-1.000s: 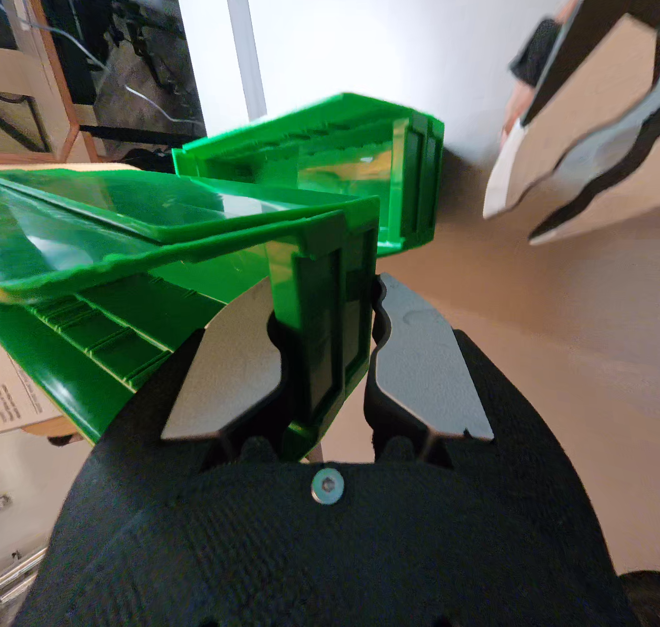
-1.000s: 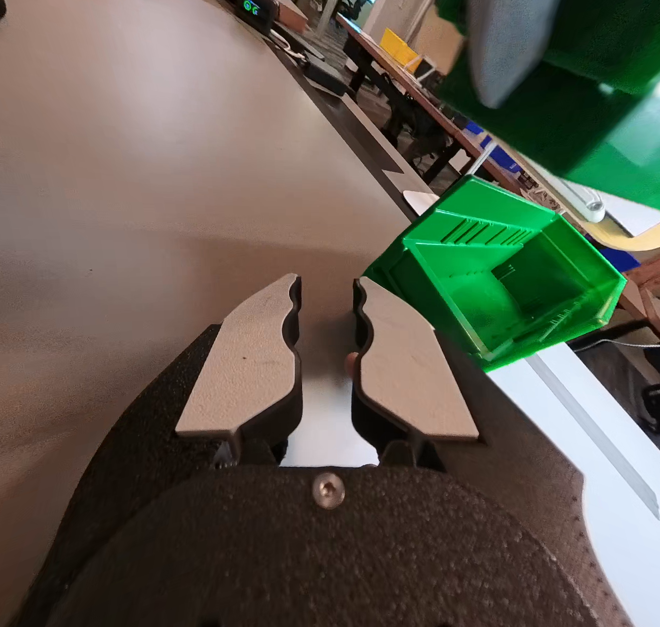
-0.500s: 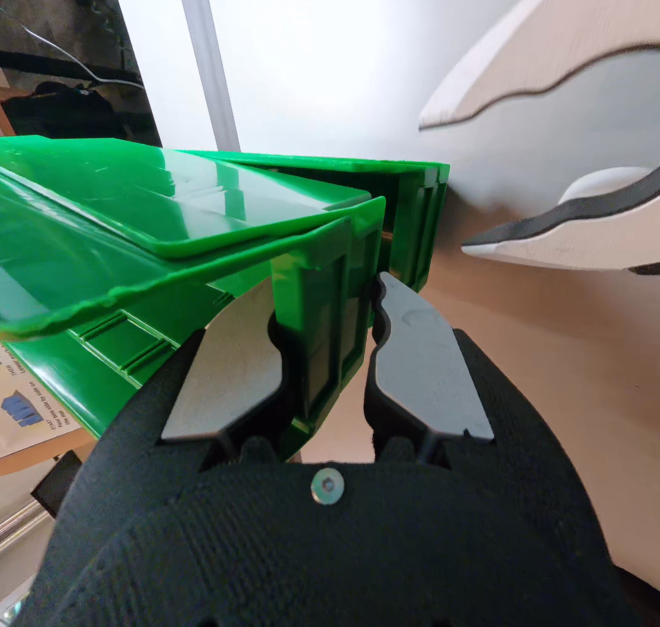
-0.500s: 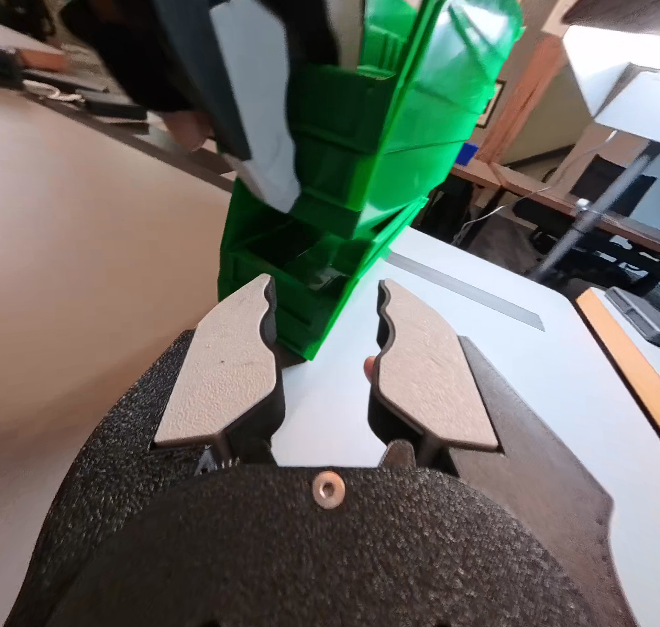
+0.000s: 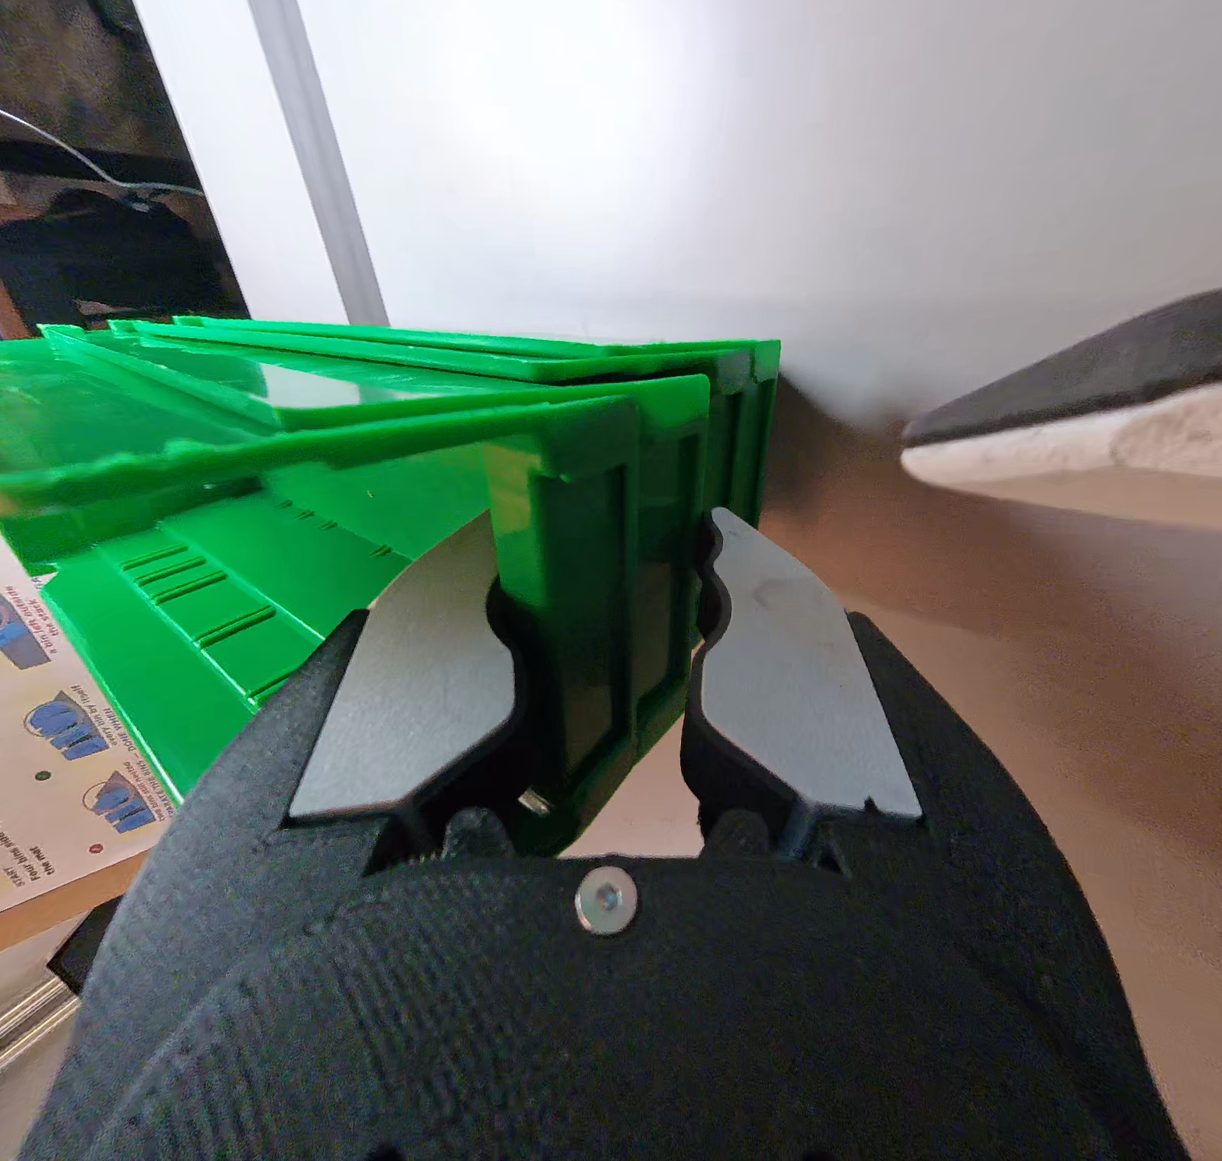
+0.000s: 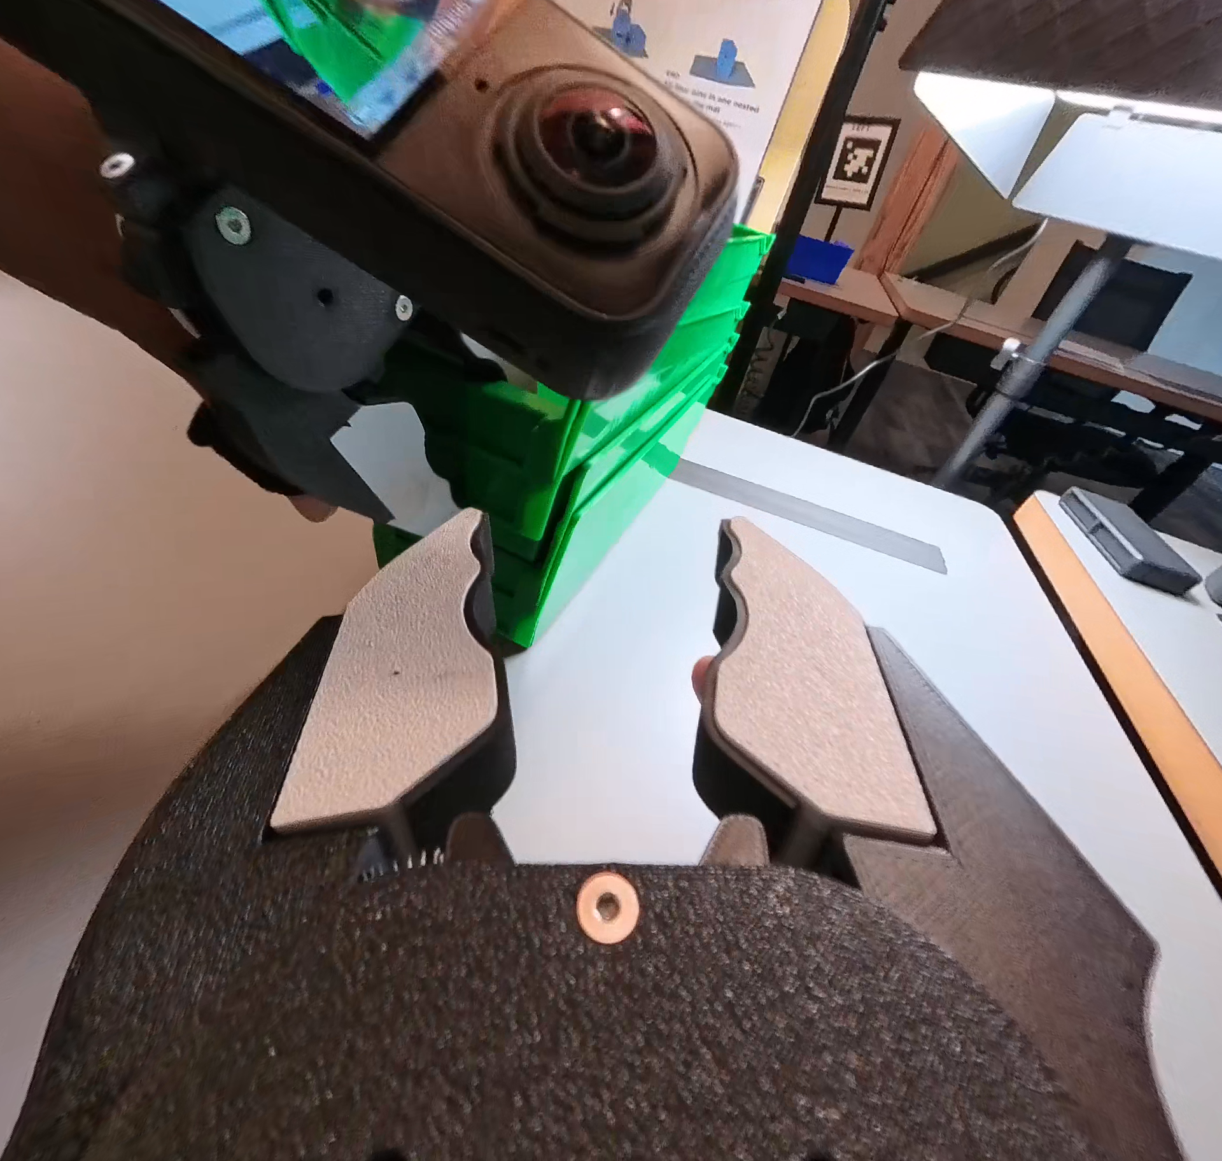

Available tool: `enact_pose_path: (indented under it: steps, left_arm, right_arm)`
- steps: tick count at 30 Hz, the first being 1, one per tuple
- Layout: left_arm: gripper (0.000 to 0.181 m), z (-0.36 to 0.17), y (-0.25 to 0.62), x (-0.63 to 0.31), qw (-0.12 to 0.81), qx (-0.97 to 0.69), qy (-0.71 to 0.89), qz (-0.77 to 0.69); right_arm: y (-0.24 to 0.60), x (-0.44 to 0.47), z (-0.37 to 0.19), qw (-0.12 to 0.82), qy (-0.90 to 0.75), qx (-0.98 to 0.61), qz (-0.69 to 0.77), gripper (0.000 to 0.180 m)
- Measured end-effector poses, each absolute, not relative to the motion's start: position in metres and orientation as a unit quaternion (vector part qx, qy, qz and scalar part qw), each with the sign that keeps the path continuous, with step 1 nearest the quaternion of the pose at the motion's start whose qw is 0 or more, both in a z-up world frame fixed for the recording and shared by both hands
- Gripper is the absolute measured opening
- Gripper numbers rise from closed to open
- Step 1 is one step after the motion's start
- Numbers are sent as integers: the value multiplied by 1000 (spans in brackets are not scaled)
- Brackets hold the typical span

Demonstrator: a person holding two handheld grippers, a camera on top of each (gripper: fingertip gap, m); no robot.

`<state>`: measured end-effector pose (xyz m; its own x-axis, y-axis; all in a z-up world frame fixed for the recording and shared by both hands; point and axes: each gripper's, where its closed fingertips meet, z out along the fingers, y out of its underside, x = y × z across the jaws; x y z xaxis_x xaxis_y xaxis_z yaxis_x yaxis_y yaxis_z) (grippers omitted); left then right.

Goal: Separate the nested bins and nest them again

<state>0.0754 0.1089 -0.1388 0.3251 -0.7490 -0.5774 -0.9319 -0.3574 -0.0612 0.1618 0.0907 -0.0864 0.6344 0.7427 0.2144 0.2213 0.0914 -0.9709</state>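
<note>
The left hand-held gripper [image 5: 598,607] pinches the ribbed rear wall of a glossy green plastic bin [image 5: 582,534], its grey fingers [image 5: 423,673] pressed against either side of that wall. This bin sits nested inside further green plastic bins [image 5: 734,415], their rims stepped one behind another, and the stack stands on a pale grey table [image 6: 826,600] close to where the surface turns tan. A printed instruction sheet with blue drawings [image 5: 59,732] lies at the left edge of the left wrist view.

In the right wrist view, the right hand-held gripper [image 6: 605,564] hovers with its grey fingers [image 6: 397,673] spread wide and nothing between them, low over the table just beside the stack of nested green bins [image 6: 615,461]. Its left finger overlaps the lower corner of the stack; contact cannot be told. Above, the black wide-angle camera [image 6: 582,157] of the other gripper fills the upper left of the frame. A dark strip [image 6: 807,521] runs across the table behind the bins, and desks with a black-and-white marker card [image 6: 859,160] stand in the background.
</note>
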Motion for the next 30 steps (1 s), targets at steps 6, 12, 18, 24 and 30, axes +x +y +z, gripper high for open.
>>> enact_pose_path:
  steps: [6,12,18,24,30]
  left_arm:
    - [59,-115,106,86,288,-761,530,239]
    - [59,-46,51,106,489,-730,469,88]
    - [59,-67,4,34,552,-767,327,5]
    - [59,-135,-37,-30,544,-807,227,-29]
    - [58,-161,-43,-71,583,-802,123,-41]
  right_arm:
    - [94,168,-98,628,-371,-653,204,64]
    - [97,172,-101,628,-368,-656,200,65]
    - [93,172,-110,617,-382,-659,194,66]
    - [87,172,-118,610,-407,-653,191,67]
    - [88,168,-135,596,-414,-655,209,72]
